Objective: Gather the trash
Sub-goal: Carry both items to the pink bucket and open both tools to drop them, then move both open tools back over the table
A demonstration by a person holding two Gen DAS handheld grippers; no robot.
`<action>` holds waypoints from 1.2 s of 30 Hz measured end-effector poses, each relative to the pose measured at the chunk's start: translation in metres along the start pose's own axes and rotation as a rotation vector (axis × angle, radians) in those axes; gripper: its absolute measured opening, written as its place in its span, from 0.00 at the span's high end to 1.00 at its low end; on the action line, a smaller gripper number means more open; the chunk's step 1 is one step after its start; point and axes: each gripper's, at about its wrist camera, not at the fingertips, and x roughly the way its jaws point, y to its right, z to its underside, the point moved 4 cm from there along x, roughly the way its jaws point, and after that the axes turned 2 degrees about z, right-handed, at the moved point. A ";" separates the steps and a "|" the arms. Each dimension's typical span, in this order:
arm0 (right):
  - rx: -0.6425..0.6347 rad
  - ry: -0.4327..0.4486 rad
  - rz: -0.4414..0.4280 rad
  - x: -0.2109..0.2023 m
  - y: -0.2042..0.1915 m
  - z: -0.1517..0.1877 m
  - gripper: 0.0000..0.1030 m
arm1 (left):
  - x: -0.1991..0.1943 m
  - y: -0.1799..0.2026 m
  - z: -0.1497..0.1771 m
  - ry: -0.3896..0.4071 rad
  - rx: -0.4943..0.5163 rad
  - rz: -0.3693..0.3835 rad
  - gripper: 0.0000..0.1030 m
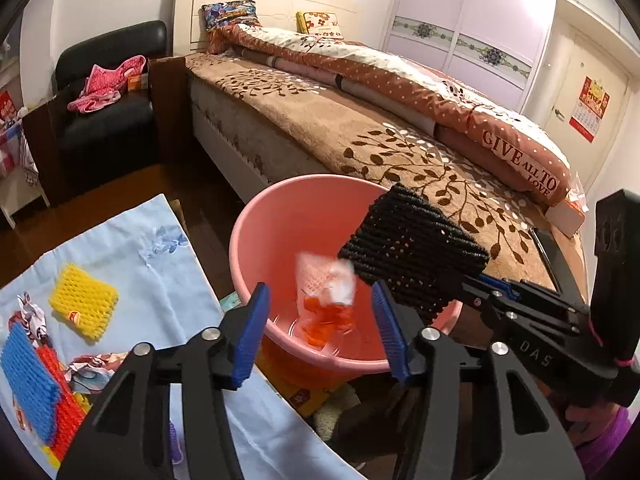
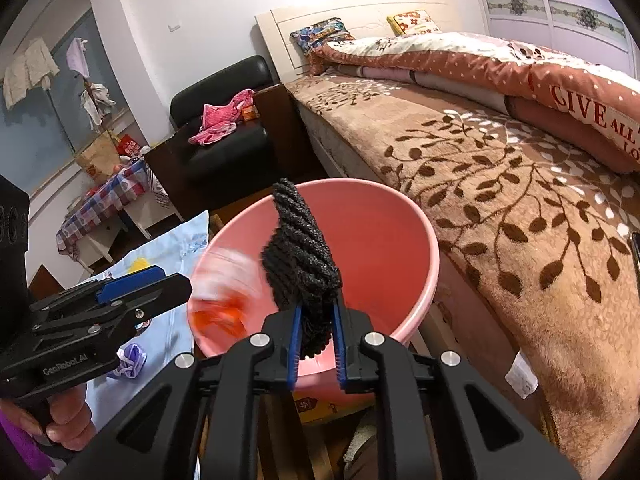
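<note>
A round pink plastic basin (image 1: pixel 256 240) stands on the floor between a bed with a brown leaf-patterned blanket (image 1: pixel 400 148) and a table covered by a pale blue cloth (image 1: pixel 120 248). Inside the basin, a blurred piece of white foam netting with orange plastic (image 1: pixel 326 300) shows in mid-air above the bottom. The left gripper (image 1: pixel 318 332) points into the basin with its blue-padded fingers spread wide apart, holding nothing. The right gripper (image 2: pixel 316 340) is closed tightly on the lower end of a black foam mesh sleeve (image 2: pixel 298 252), which stands upright above the basin's near rim. On the blue cloth lie more scraps: a yellow foam net sleeve (image 1: pixel 82 306), a blue foam net sleeve (image 1: pixel 28 380) resting on a red one (image 1: pixel 60 396), and crumpled printed paper wrappers (image 1: pixel 30 312). A small purple wrapper (image 2: pixel 130 358) lies near the table edge.
</note>
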 end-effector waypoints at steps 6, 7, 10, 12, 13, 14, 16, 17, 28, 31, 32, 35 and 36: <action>0.012 0.009 0.011 -0.001 0.003 0.000 0.67 | -0.007 0.000 -0.001 0.017 0.002 0.003 0.48; 0.014 0.010 0.010 -0.001 0.002 0.000 0.67 | -0.009 0.000 -0.001 0.022 0.002 0.003 0.48; 0.011 0.015 0.006 -0.004 -0.001 -0.001 0.67 | -0.015 0.000 0.000 0.033 0.003 -0.005 0.48; 0.006 0.018 0.004 -0.006 -0.005 0.000 0.67 | -0.019 0.000 0.000 0.039 0.001 -0.012 0.48; 0.004 0.020 0.002 -0.007 -0.007 0.000 0.67 | -0.021 -0.001 0.001 0.042 0.000 -0.021 0.48; 0.002 0.022 0.000 -0.008 -0.009 0.001 0.67 | -0.023 -0.002 0.001 0.044 -0.001 -0.031 0.48; -0.005 0.027 -0.005 -0.011 -0.013 0.001 0.66 | -0.026 -0.004 0.003 0.047 -0.003 -0.051 0.48; -0.010 0.030 -0.007 -0.012 -0.017 0.001 0.66 | -0.028 -0.005 0.004 0.049 -0.003 -0.062 0.48; -0.036 0.053 -0.062 -0.022 -0.044 0.003 0.64 | -0.061 -0.027 0.021 0.112 -0.002 -0.193 0.48; -0.047 0.053 -0.092 -0.025 -0.056 0.006 0.63 | -0.072 -0.035 0.032 0.117 -0.007 -0.222 0.48; -0.056 0.051 -0.108 -0.026 -0.063 0.008 0.63 | -0.076 -0.038 0.036 0.114 -0.018 -0.225 0.48; -0.083 0.052 -0.139 -0.029 -0.078 0.012 0.62 | -0.087 -0.049 0.050 0.100 -0.052 -0.237 0.48; -0.095 0.050 -0.151 -0.030 -0.085 0.014 0.62 | -0.091 -0.051 0.054 0.094 -0.058 -0.243 0.48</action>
